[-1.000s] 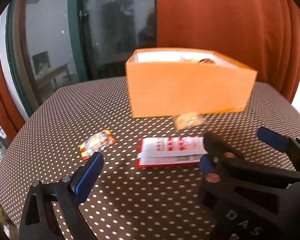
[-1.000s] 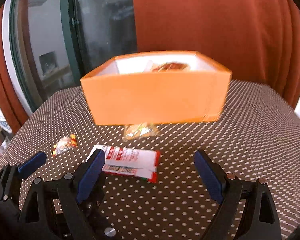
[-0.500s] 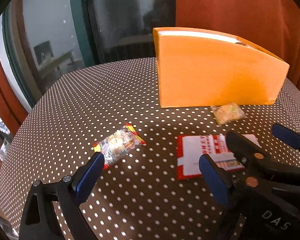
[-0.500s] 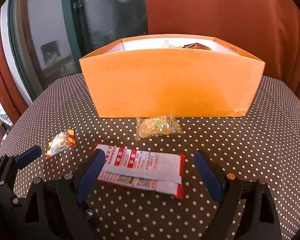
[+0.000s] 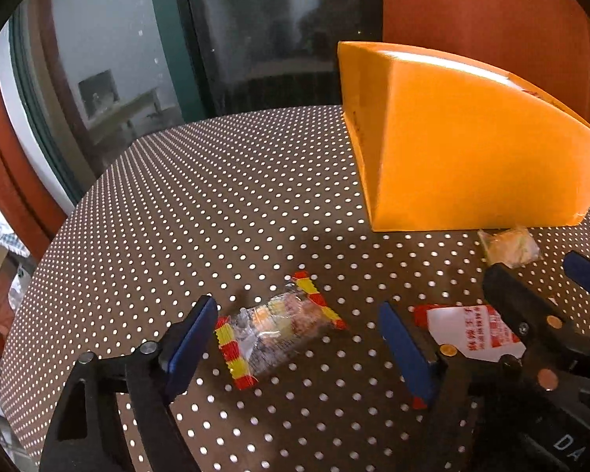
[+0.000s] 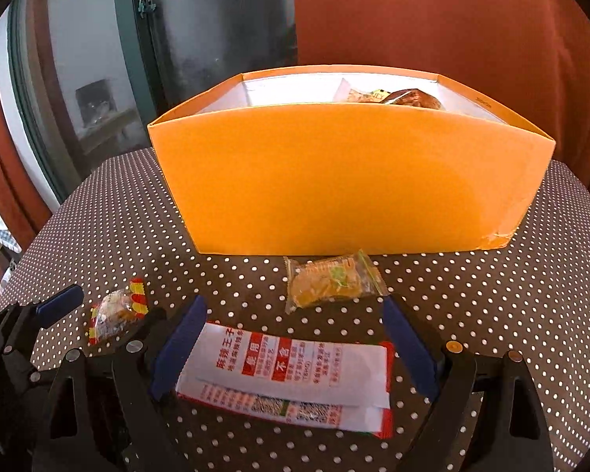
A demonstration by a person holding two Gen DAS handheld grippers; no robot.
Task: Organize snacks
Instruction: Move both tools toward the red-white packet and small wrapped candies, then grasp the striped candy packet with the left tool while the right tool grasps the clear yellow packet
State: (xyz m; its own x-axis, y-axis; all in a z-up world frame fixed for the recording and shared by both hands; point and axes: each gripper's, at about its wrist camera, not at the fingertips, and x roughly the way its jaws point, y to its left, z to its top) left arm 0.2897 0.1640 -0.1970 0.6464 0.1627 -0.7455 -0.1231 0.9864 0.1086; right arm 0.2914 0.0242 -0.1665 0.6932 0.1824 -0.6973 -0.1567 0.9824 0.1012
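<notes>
Left gripper [image 5: 295, 338]: jaws closing; the blue pads stand apart on either side of the clear candy wrapper and do not press on it.
Clear candy wrapper [image 5: 279, 334]: small packet with red-and-yellow striped ends, lying flat on the table between the left gripper's fingers, its near striped end close to the left pad. In the right wrist view the same packet [image 6: 116, 312] lies to the left of the right gripper, next to the left gripper's pad.
Right gripper [image 6: 295, 350]: jaws wide; nothing is gripped. The pads straddle the white packet without contact.
White packet [image 6: 287, 377]: long white wrapper with red edges and printed text, flat on the table between the right gripper's fingers, running from pad to pad. In the left wrist view it [image 5: 468, 330] lies to the right of the left gripper, partly hidden by the right gripper's black frame.
Yellow snack bag [image 6: 330, 283]: clear bag with yellow contents, ahead of the right gripper, just in front of the box wall.
Orange box [image 6: 350, 185]: open-topped, ahead of both grippers, standing on the table; several wrapped snacks show over its far rim.
Table [image 6: 511, 314]: brown cloth with white dots, under all items.
Background: dark glass door to the left, rust-red curtain behind the box.
</notes>
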